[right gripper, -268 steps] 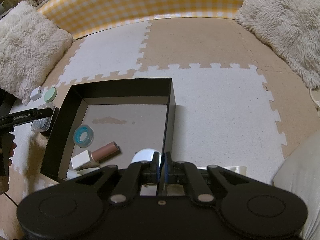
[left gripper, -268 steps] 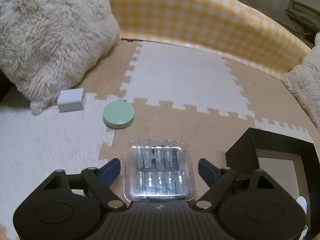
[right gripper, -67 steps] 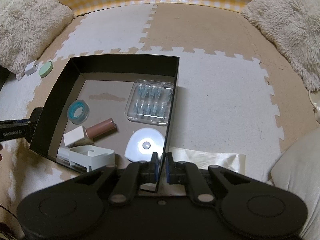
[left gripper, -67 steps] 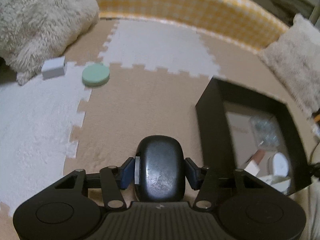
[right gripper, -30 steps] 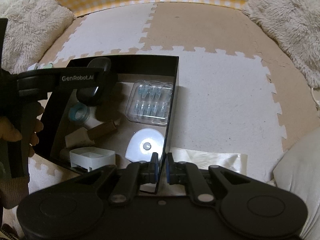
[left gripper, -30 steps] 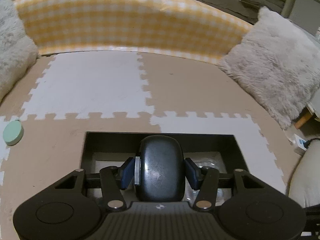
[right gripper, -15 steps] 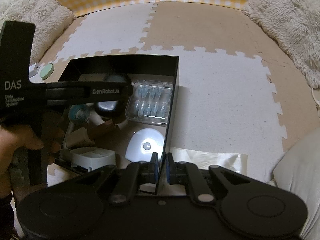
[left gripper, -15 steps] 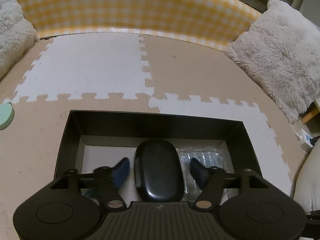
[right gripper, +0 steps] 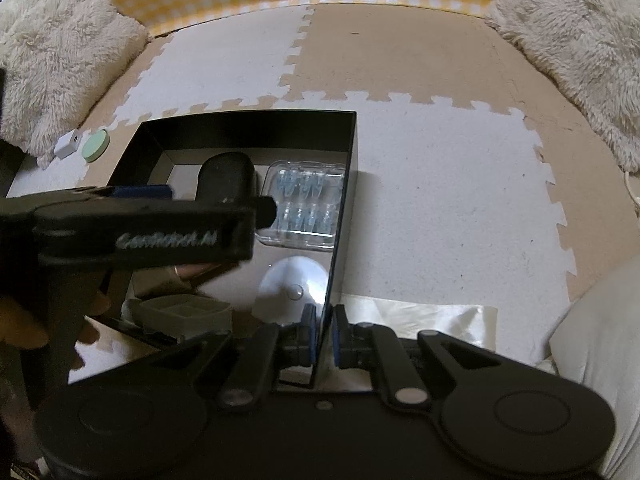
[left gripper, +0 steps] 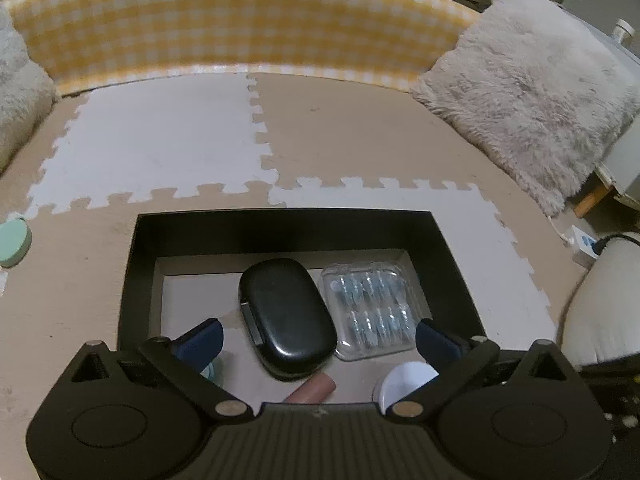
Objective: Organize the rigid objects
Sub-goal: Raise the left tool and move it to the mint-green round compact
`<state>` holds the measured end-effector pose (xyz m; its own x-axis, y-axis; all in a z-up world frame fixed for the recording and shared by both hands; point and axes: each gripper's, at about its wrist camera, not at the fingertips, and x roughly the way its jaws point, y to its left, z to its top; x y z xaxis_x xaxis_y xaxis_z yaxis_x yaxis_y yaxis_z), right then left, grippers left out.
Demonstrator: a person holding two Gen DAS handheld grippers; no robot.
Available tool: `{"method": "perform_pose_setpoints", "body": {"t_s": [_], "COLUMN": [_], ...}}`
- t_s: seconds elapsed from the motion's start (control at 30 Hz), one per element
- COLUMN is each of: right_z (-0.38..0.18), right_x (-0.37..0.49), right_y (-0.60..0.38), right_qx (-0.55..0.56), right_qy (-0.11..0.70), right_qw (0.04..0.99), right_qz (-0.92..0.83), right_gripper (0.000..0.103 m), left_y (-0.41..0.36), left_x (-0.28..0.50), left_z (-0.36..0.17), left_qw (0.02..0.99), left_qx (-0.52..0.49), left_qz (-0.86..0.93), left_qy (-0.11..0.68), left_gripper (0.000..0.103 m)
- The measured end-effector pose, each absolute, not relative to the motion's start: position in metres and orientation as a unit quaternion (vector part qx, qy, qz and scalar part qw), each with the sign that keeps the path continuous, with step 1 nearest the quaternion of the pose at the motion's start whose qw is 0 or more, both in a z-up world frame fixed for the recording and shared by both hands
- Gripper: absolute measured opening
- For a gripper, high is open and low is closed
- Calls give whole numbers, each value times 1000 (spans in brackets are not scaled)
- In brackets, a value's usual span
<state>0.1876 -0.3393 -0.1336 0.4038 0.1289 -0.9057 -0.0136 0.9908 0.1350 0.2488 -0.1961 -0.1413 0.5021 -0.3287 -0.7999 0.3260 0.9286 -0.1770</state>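
Floor: foam mat (left gripper: pixel 168 152) under our black box (left gripper: pixel 280 224).
Left gripper (left gripper: pixel 318 338): jaws opening; we just released the black case (left gripper: pixel 286 316) inside.
Right gripper (right gripper: pixel 320 334): clenched on box wall.

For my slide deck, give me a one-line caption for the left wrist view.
Left gripper opening over the black case, now lying beside the clear vial pack inside the black box.

Both views are dim and warm-toned, lit softly from above. Fisheye distortion bends the yellow checked cushion (left gripper: pixel 240 28) into an arc, with dark vignetting at the corners. The left gripper (right gripper: pixel 224 200) is motion-blurred in the right wrist view, its lettering smeared. Glare marks the white round lid (right gripper: pixel 296 284). Shadows fill the black box (left gripper: pixel 280 224).
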Motion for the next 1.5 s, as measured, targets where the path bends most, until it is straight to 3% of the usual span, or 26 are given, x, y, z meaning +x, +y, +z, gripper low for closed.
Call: {"method": "perform_pose_setpoints", "body": {"t_s": [0.9, 1.5], "right_z": [-134, -134], "right_x": [187, 188], "right_y": [-338, -337], "right_qx": [48, 41], "right_qy": [545, 545], "right_qw": [836, 836], "right_qz": [44, 45], "right_gripper": [9, 9], "left_y": [-147, -60], "left_x": [197, 206], "left_z": [-97, -83], "left_qw": [878, 907], "left_qx": [7, 22], "left_qz": [-208, -156], "left_qy": [430, 392], "left_gripper": [103, 103]}}
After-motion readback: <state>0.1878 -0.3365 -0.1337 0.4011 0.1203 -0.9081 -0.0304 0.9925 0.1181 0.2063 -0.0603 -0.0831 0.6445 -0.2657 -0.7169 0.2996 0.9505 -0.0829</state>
